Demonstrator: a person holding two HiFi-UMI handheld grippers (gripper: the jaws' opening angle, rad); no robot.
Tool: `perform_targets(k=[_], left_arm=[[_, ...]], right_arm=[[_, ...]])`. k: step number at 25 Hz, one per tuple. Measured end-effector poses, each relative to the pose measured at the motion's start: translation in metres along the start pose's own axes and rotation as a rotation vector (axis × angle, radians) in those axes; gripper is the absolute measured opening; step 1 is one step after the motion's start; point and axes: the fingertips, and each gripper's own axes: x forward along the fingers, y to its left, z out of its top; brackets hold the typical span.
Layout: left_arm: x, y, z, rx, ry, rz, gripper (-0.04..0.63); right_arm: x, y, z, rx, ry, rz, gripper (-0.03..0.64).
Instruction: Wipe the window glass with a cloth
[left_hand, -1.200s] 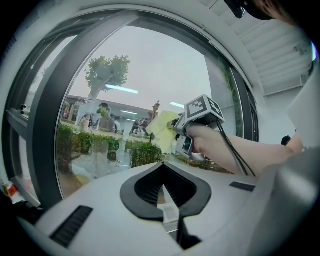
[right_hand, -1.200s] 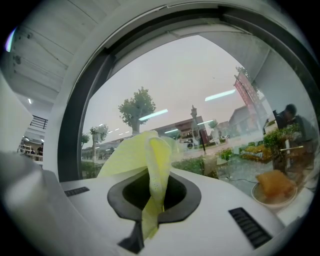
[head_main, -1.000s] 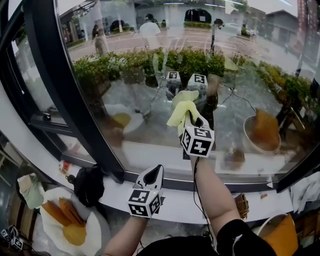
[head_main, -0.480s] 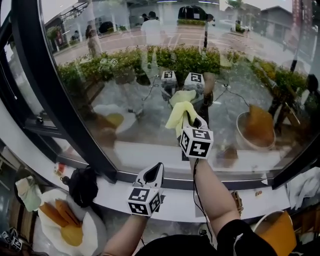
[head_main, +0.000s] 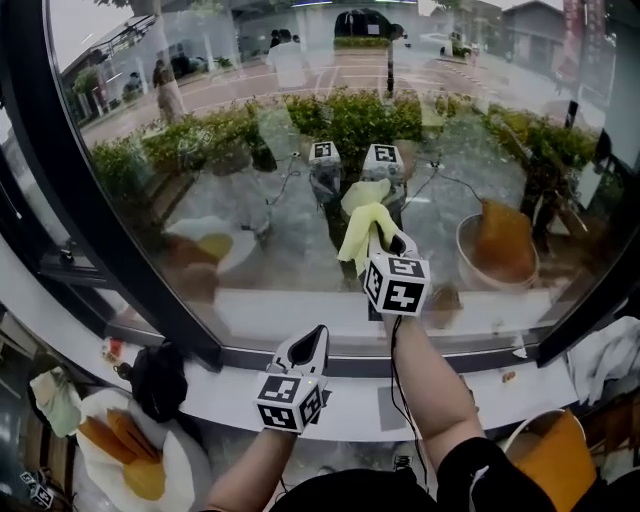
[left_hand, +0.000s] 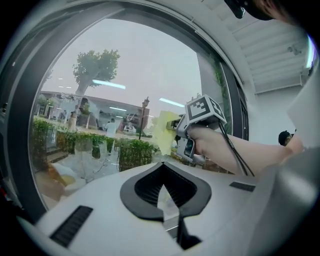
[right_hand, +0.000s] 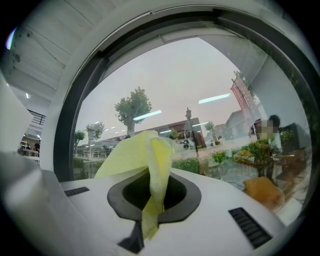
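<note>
Right tongs (head_main: 377, 238) are clenched on a yellow cloth (head_main: 360, 222), raised to the lower middle of the window glass (head_main: 230, 160). Whether the cloth's free fold actually touches the pane cannot be confirmed. Left tongs (head_main: 312, 342) are closed on nothing and sit low near the sill (head_main: 230, 395), well apart from the cloth. Judgement: the wiping step is in hand. The next stroke calls for firm contact and a steady sideways sweep, with the cloth kept secure in the grip.

Yellow cloth (head_main: 365, 226) against window glass (head_main: 240, 150)
</note>
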Motion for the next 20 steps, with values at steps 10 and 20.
perform_targets(k=[10, 20], left_arm=[[0.045, -0.055, 0.001, 0.005, 0.005, -0.089, 0.006], [0.072, -0.095, 0.0, 0.005, 0.015, -0.185, 0.006]], right_arm=[[-0.023, -0.066, 0.01, -0.022, -0.009, -0.045, 0.032], [-0.044, -0.118, 0.016, -0.045, -0.01, -0.121, 0.032]])
